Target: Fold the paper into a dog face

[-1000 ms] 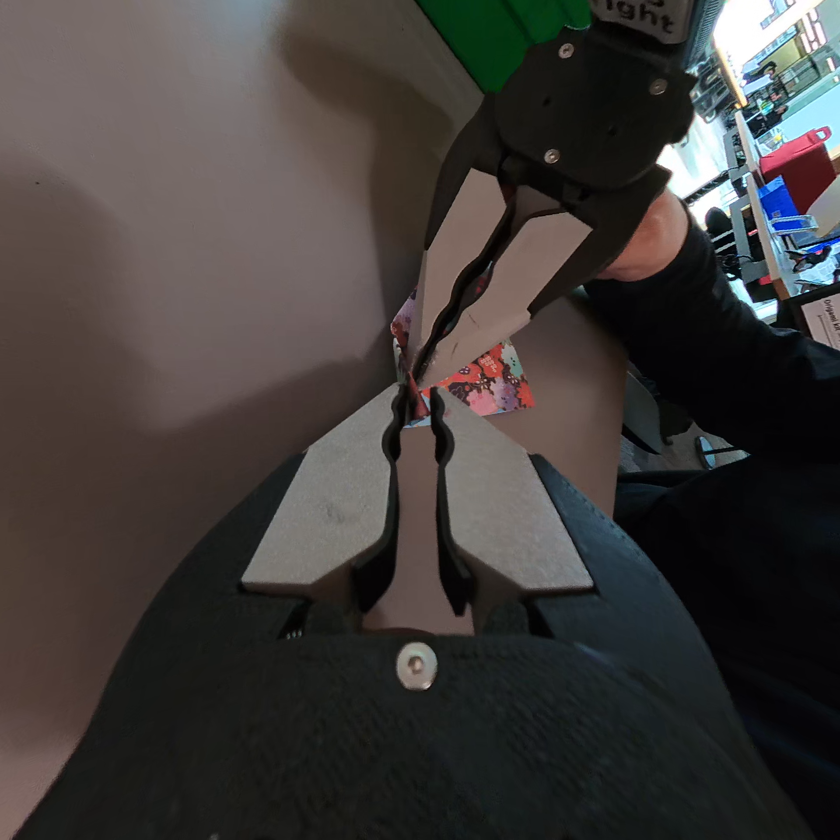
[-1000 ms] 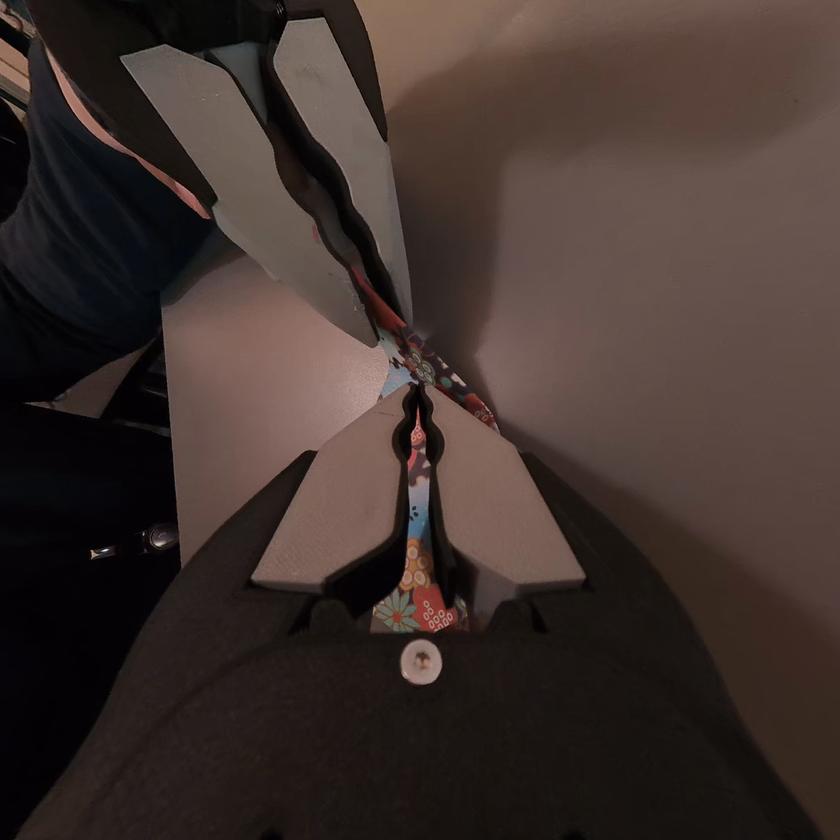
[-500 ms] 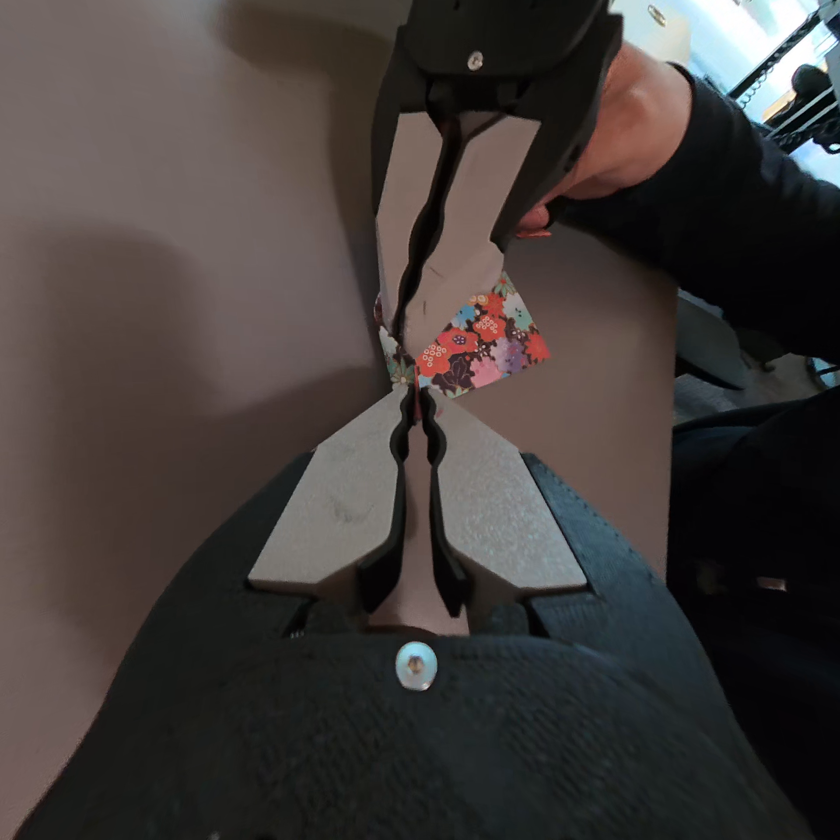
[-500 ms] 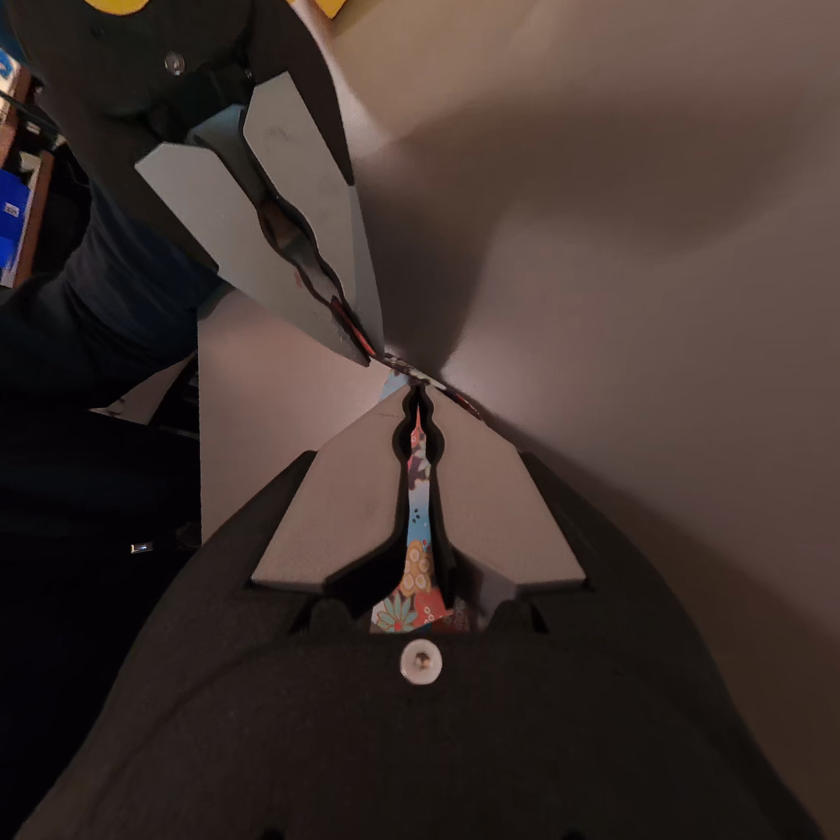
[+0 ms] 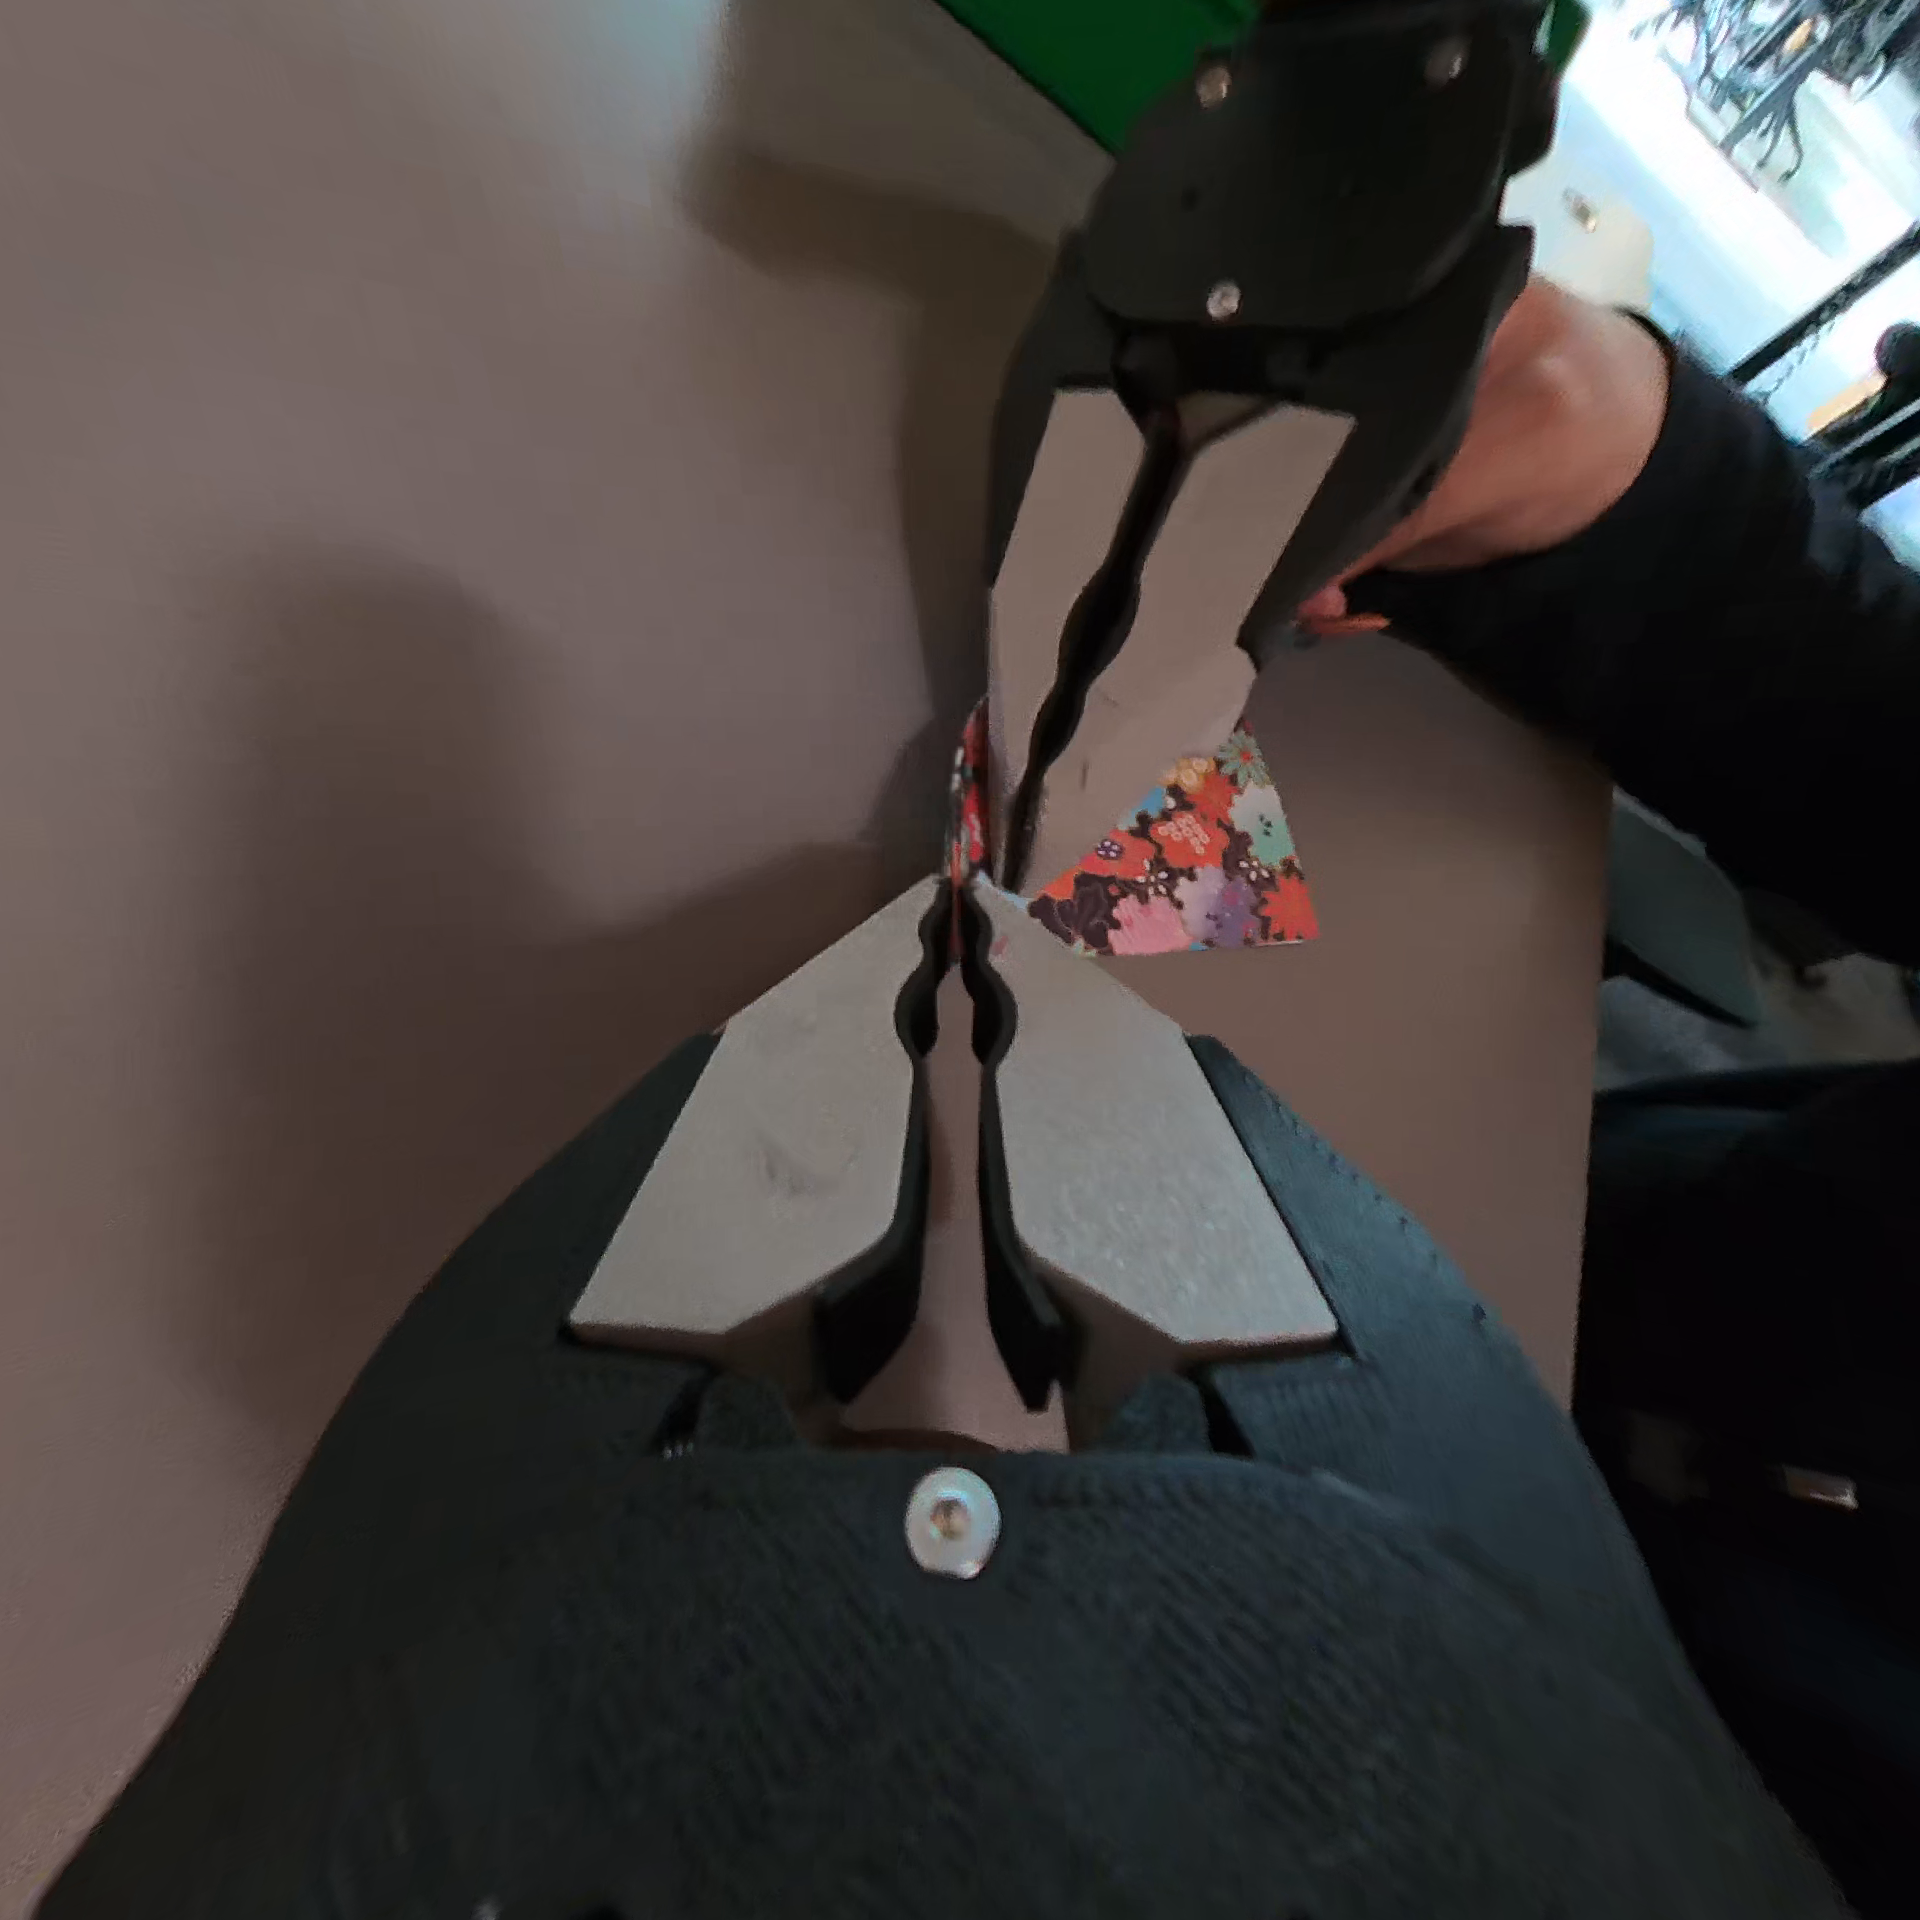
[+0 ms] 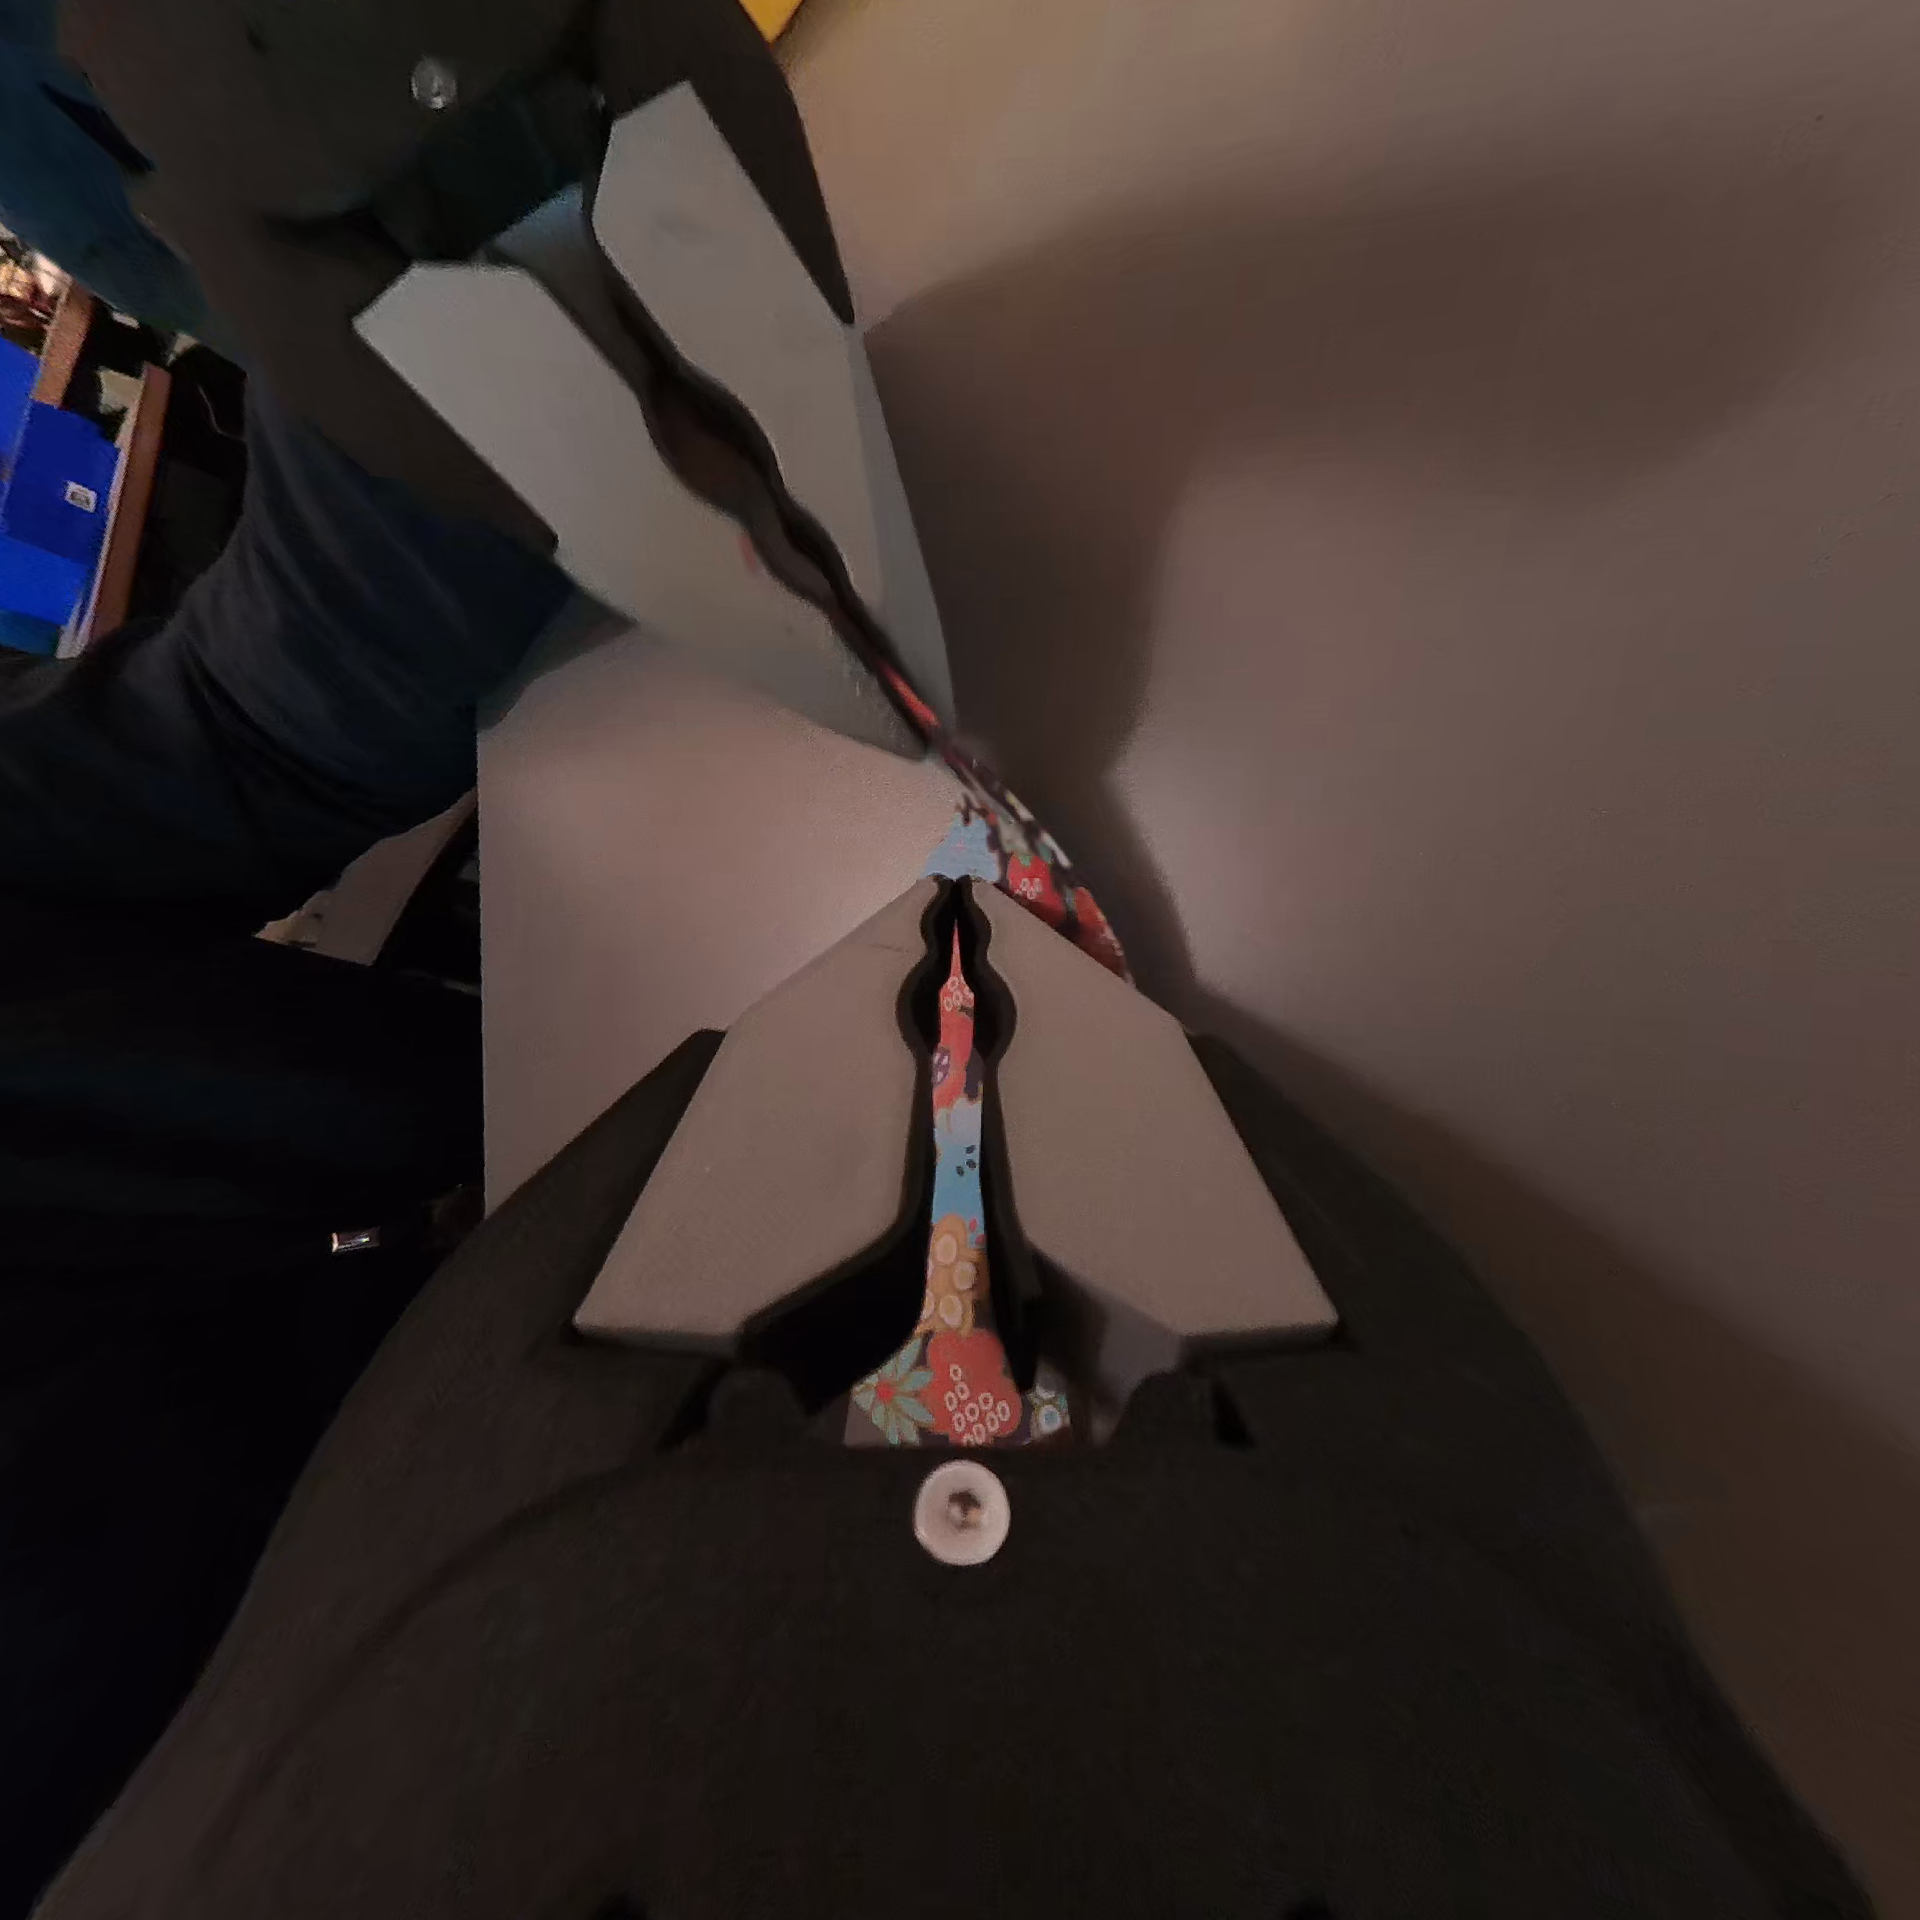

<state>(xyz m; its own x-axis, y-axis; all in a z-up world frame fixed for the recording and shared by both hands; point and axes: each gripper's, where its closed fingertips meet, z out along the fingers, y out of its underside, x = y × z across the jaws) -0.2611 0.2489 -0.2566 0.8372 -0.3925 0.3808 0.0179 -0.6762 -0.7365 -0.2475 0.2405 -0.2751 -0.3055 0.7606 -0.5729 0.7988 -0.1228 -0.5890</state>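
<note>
The flower-patterned paper (image 5: pixel 1195 873) is folded and held in the air above the grey table (image 5: pixel 416 520), between both grippers. My left gripper (image 5: pixel 961 894) is shut on the paper's near tip. My right gripper (image 5: pixel 1018 852) comes in from above, tip to tip with the left, and is shut on the same paper. A triangular flap sticks out to the right. In the right wrist view the paper (image 6: pixel 961 1174) runs between the shut fingers of my right gripper (image 6: pixel 958 888). My left gripper (image 6: pixel 925 727) pinches the paper's far end there.
A hand (image 5: pixel 1538 447) in a dark sleeve holds the right gripper. The table's edge (image 5: pixel 1590 1039) runs down the right of the left wrist view, with the person's dark clothes beyond. Blue bins (image 6: pixel 52 520) stand far off at the left.
Both grippers stay shut on the paper and have turned together. The paper's flap now shows wider at the right. In the right wrist view the left gripper has shifted to the right.
</note>
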